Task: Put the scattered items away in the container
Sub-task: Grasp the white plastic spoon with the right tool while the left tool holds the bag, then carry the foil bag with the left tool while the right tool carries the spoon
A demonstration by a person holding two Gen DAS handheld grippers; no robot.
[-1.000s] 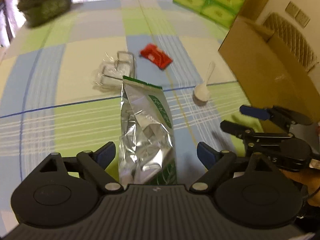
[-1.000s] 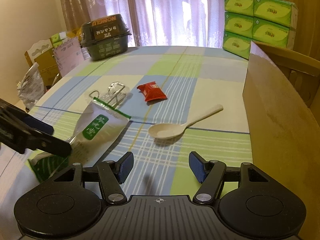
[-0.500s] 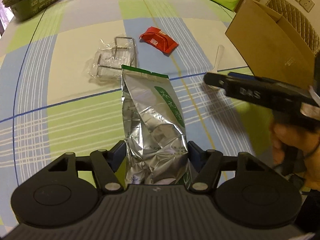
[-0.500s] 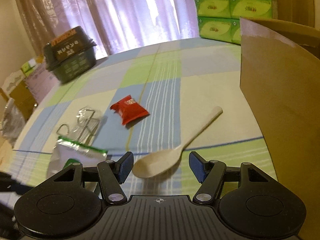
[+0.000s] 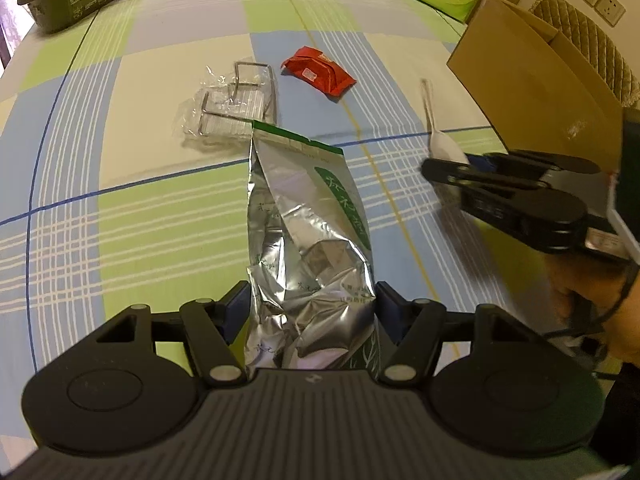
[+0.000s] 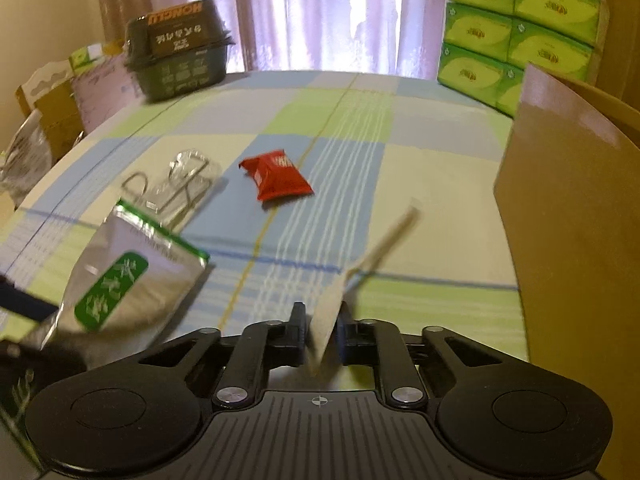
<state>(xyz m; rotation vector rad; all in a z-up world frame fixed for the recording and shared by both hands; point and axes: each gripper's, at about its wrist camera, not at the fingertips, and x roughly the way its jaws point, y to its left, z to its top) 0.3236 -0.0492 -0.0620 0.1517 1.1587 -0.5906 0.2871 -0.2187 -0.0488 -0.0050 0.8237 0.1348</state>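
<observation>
My left gripper (image 5: 310, 308) is shut on the lower end of a silver foil pouch with a green label (image 5: 304, 220); the pouch (image 6: 120, 276) shows again at the left of the right wrist view. My right gripper (image 6: 322, 322) is shut on the bowl of a cream plastic spoon (image 6: 356, 276), whose handle points away and looks lifted and tilted. In the left wrist view the right gripper (image 5: 452, 168) holds the spoon (image 5: 434, 128) just in front of the cardboard box (image 5: 532, 80). A red snack packet (image 5: 318, 70) and a clear bag of metal hooks (image 5: 232, 104) lie on the checked tablecloth.
The cardboard box (image 6: 572, 208) stands at the right table edge. Green tissue packs (image 6: 516, 28) are stacked at the back right, a dark green basket (image 6: 178, 60) at the back left. A person's hand (image 5: 592, 300) holds the right gripper.
My left gripper closed on the foil pouch. My right gripper moved forward over the spoon and closed on its bowl; the spoon now looks tilted up.
</observation>
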